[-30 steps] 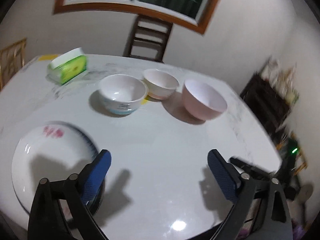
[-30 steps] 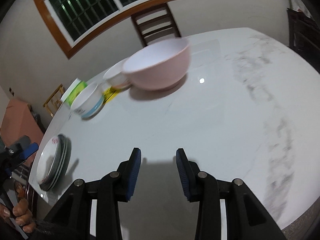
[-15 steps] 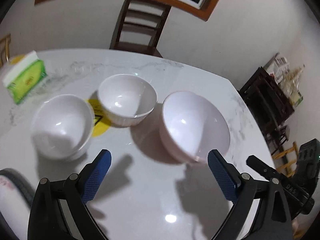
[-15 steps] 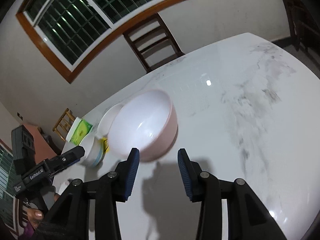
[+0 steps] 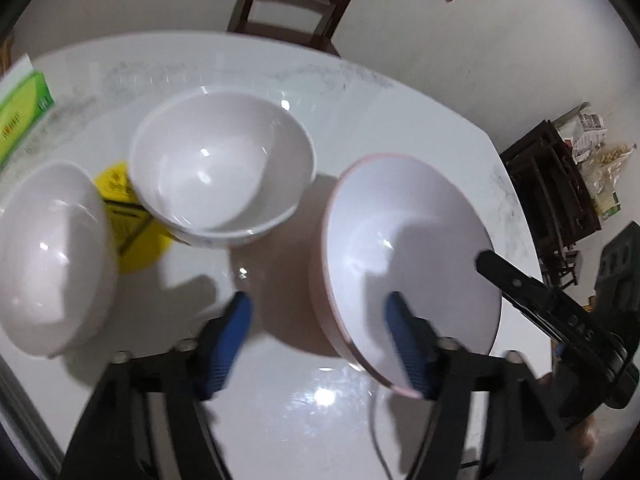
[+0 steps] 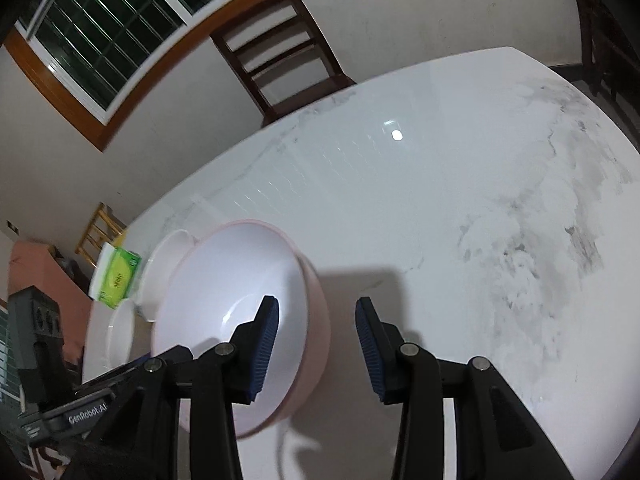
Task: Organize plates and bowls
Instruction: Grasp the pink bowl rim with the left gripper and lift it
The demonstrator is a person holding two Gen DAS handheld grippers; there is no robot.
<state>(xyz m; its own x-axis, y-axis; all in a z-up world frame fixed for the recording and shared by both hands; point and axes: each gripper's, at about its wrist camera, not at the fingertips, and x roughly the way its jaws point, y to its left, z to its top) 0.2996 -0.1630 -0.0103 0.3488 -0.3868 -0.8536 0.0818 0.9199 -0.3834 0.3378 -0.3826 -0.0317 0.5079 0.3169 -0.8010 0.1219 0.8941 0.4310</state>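
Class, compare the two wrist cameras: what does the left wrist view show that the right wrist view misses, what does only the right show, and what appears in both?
Only the left wrist view shows the yellow sticker on the table between the two white bowls, and the dark shelf with packets by the wall.

Only the right wrist view shows the barred window and the grey veining on the far side of the marble.

Both show the pink bowl with a finger of each open gripper inside its rim, the green tissue box, and the wooden chair.

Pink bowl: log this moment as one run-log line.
pink bowl on table, not lifted | left hand-held gripper open, straddling its near rim | right hand-held gripper open, straddling its right rim
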